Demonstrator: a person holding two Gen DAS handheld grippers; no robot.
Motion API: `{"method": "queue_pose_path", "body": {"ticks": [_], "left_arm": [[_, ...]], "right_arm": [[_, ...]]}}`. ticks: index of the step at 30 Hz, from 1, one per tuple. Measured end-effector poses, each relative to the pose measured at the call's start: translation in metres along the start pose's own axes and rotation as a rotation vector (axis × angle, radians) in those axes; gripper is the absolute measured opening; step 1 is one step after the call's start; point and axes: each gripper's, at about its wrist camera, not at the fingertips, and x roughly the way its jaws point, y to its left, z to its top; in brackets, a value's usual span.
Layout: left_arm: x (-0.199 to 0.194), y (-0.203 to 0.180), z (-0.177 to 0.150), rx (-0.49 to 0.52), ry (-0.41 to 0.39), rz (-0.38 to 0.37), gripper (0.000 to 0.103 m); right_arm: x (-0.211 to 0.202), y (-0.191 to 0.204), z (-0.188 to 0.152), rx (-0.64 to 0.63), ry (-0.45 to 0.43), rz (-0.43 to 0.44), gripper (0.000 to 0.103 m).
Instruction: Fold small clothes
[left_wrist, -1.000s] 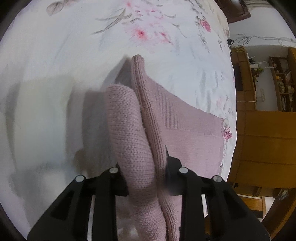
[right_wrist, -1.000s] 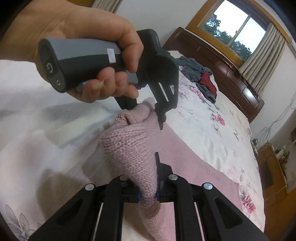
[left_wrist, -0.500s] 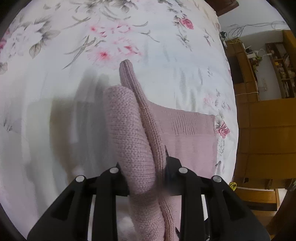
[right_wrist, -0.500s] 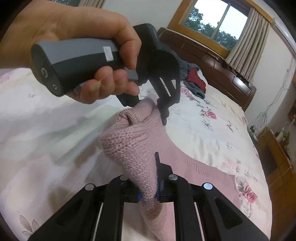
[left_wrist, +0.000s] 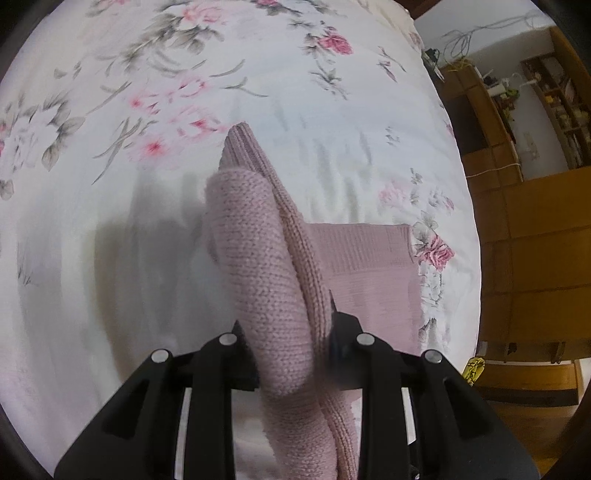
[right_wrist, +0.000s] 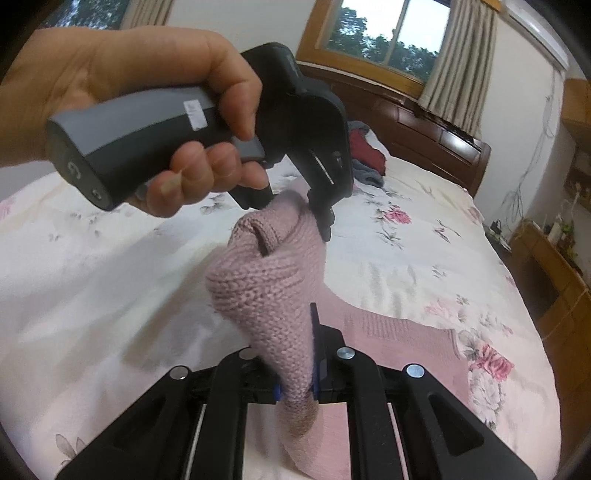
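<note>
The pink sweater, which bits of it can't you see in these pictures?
- Pink sweater, left wrist view: its near end runs off the bottom edge, behind the left claw.
- Right wrist view: the right claw covers the pinched part.
- Clothes pile by the headboard: too small and partly hidden by the other claw to tell what they are.

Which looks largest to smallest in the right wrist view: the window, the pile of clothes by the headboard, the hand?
1. hand, though nearness to the camera inflates it
2. window
3. pile of clothes, far away by the headboard
</note>
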Motion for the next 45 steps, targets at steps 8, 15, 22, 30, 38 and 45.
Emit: {"method": "queue_pose_path", "body": {"ticks": [8, 15, 22, 30, 38, 45], "left_arm": [[0.015, -0.066, 0.002, 0.076, 0.01, 0.048, 0.025], [0.051, -0.124, 0.001, 0.136, 0.034, 0.101, 0.025], [0.099, -0.169, -0.008, 0.182, 0.066, 0.145, 0.025], [0.157, -0.2, -0.026, 0.186, 0.07, 0.187, 0.024], [0.19, -0.229, -0.044, 0.196, -0.028, 0.311, 0.024], [0.183, -0.212, -0.055, 0.087, -0.191, 0.022, 0.058]], "right_arm": [[-0.016, -0.044, -0.01, 0.108, -0.007, -0.006, 0.01], [-0.023, -0.085, -0.028, 0.188, 0.012, -0.022, 0.01], [-0.021, -0.127, -0.056, 0.286, 0.044, -0.005, 0.01], [-0.016, -0.169, -0.102, 0.383, 0.103, 0.004, 0.01], [-0.01, -0.207, -0.146, 0.562, 0.144, 0.09, 0.01], [0.013, -0.248, -0.197, 0.808, 0.201, 0.303, 0.012]]}}
